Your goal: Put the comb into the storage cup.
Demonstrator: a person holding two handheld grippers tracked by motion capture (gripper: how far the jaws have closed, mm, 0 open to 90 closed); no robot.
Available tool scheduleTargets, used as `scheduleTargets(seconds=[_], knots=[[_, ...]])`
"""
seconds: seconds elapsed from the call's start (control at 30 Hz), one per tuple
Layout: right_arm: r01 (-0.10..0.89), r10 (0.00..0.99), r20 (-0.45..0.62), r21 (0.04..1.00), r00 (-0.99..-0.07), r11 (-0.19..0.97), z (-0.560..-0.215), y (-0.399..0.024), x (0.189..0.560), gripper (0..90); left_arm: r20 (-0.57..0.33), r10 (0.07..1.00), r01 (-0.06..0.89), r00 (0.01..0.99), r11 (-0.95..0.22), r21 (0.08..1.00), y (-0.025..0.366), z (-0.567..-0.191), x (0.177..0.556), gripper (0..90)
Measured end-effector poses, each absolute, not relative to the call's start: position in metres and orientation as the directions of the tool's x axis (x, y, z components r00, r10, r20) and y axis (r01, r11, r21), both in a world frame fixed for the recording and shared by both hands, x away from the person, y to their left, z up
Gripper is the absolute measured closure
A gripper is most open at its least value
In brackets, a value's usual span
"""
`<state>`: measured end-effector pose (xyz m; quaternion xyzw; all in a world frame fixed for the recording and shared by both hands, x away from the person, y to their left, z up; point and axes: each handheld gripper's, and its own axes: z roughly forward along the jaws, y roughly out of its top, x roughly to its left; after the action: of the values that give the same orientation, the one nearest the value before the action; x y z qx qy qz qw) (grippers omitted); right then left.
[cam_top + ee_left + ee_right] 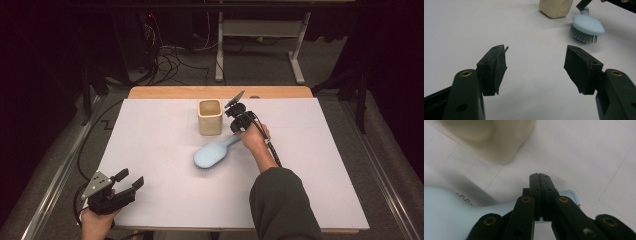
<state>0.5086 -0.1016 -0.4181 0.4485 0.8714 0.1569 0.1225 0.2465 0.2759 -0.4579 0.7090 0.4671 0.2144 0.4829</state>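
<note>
High view, left to right: left gripper (130, 179) parked at the near left corner of the white table cover (165, 205), in a hand, jaws apart to a middling gap, nothing between them, touching nothing. Toward the far middle, beige square cup (209, 117), upright and open-topped. Just near and right of it, light blue hairbrush (212, 154), bristles down on the cover, head toward the near left, handle angled toward the far right, close to the cup but apart from it. At the handle end, right gripper (236, 132), reaching in from the right.

Right gripper view: jaws clenched, pads meeting at the tips with no gap, lying across the handle, with the handle's end peeking out to their right. Cannot tell whether the handle is pinched lower down or merely pressed from above.

Step in hand, as a judgement: taking hold of the hairbrush by its handle, likely for putting it into the cup. Next move calls for a sure grip on the handle, then a lift that tips the brush upright, clear of the cup's rim, before lowering it inside without knocking the cup over.
</note>
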Motion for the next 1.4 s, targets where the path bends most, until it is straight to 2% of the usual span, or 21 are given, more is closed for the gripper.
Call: scheduleTargets(seconds=[0.57, 1.4], knots=[[0.751, 0.811, -0.05, 0.348, -0.583, 0.561, -0.423, -0.108, 0.494, 90.0, -0.146, 0.868, 0.454, 0.475, -0.1, 0.885, 0.275, -0.458, 0.246, 34.5], [0.716, 0.768, -0.001, 0.36, -0.641, 0.598, -0.426, -0.118, 0.458, 90.0, -0.149, 0.868, 0.456, 0.473, -0.097, 0.885, 0.275, -0.458, 0.247, 34.5]])
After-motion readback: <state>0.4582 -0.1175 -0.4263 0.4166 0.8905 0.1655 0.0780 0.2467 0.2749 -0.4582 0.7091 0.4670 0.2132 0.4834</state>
